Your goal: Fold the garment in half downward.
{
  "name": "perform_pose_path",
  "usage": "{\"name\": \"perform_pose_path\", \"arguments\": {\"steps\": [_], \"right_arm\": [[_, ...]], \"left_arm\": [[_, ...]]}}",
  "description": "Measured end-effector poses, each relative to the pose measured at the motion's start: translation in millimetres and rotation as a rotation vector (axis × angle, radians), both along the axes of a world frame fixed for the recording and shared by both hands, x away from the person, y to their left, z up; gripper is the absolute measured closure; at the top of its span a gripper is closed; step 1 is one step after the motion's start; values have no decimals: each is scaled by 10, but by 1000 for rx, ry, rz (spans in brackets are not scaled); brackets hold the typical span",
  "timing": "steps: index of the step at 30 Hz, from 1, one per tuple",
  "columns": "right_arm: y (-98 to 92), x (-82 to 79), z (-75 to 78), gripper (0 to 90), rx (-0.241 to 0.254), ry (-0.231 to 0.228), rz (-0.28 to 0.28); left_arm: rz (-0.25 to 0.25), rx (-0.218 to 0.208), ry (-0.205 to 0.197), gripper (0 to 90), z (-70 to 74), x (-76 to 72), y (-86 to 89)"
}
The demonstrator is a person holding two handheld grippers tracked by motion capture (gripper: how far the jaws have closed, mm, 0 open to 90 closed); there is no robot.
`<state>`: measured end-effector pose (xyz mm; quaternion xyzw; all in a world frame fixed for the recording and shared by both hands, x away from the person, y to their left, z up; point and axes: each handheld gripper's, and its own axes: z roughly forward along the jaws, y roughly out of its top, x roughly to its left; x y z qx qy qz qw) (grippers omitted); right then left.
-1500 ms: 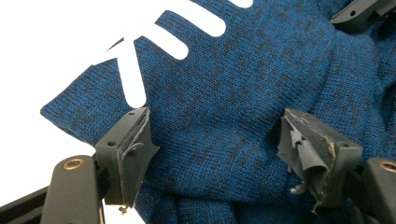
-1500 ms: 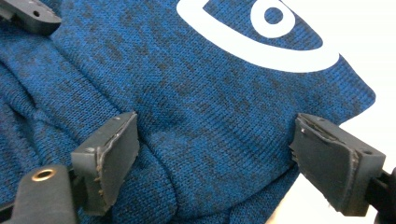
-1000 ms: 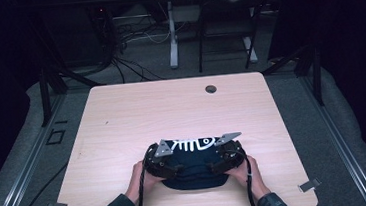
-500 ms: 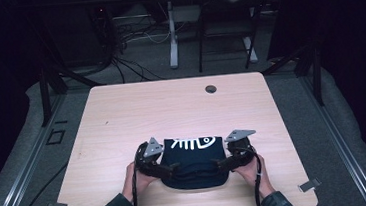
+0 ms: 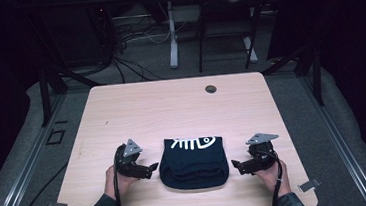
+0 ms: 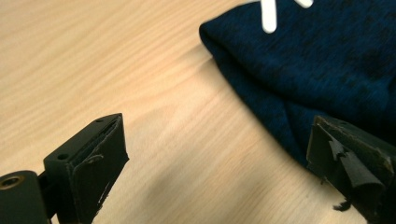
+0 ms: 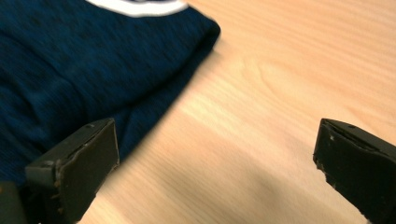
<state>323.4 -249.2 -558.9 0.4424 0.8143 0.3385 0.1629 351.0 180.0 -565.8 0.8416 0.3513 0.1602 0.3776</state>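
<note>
We have drawn both grippers away from the folded navy T-shirt (image 5: 192, 162): left gripper (image 5: 149, 169) just left of it, right gripper (image 5: 238, 167) just right, left jaws just opened, both wide and empty. The fold looks finished; it lies released between them.

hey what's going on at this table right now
A person is folding a dark navy knit garment with a white print on a light wooden table, holding a two-jaw gripper in each hand. The garment lies folded into a compact bundle near the person's edge. The left gripper and right gripper sit on either side of it, jaws open after just letting go, with nothing between them.
</note>
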Motion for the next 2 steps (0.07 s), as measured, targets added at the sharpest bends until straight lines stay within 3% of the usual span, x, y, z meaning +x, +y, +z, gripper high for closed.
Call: {"name": "perform_pose_path", "arguments": {"steps": [2], "right_arm": [[-9,-6,-19,0,-5,3,-5]], "left_arm": [[5,11,15,47,-24,13,19]]}}
